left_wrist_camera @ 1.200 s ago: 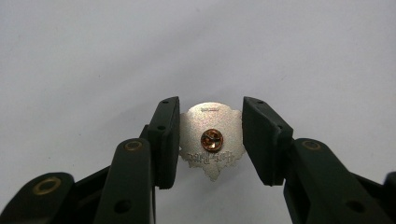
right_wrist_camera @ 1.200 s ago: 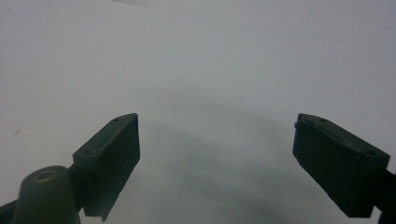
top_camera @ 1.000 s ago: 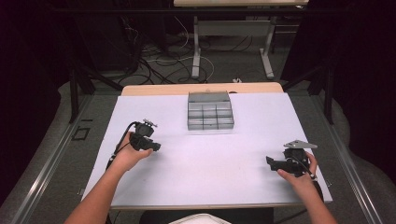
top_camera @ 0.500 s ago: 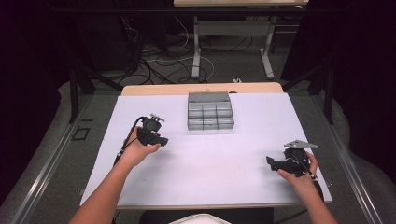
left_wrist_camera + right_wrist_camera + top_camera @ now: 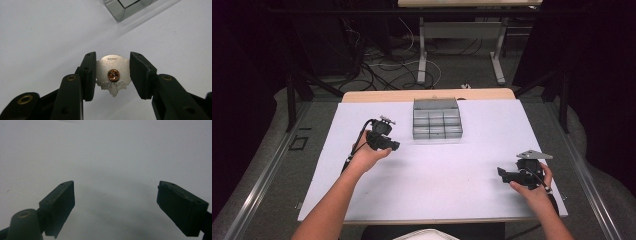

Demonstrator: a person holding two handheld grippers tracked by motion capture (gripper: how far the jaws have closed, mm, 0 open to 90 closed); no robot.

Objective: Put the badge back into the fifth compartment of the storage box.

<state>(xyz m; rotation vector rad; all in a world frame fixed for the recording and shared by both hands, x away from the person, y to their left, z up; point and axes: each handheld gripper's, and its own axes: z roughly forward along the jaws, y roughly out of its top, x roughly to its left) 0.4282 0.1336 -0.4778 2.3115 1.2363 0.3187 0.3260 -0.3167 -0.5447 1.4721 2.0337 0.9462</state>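
Left gripper [image 5: 113, 75]: we have the jaws closed in on a small silver pin badge [image 5: 113, 77], one jaw on each side edge. We see its back face, with a copper-coloured clutch at the centre and fine stamped lettering too small to read. The badge sits between the pads, above the white table surface [image 5: 45, 32]. Whether it is lifted off the table or just touching it, we cannot tell.

In the high view, our left gripper [image 5: 384, 142] is over the left half of the table [image 5: 452, 175], near the front-left corner of the clear compartment box [image 5: 437, 118]. A corner of the box [image 5: 130, 8] shows at the top of the left gripper view, close ahead of the jaws and apart from the badge. The box stands at the far middle of the table, with a grid of small compartments; contents not readable.

Right gripper [image 5: 116, 202]: jaws spread wide, nothing between them, bare white table below. In the high view our right gripper [image 5: 512, 176] is near the table's right front edge, well apart from the box and the left gripper, with its grey three-cornered plate on top.
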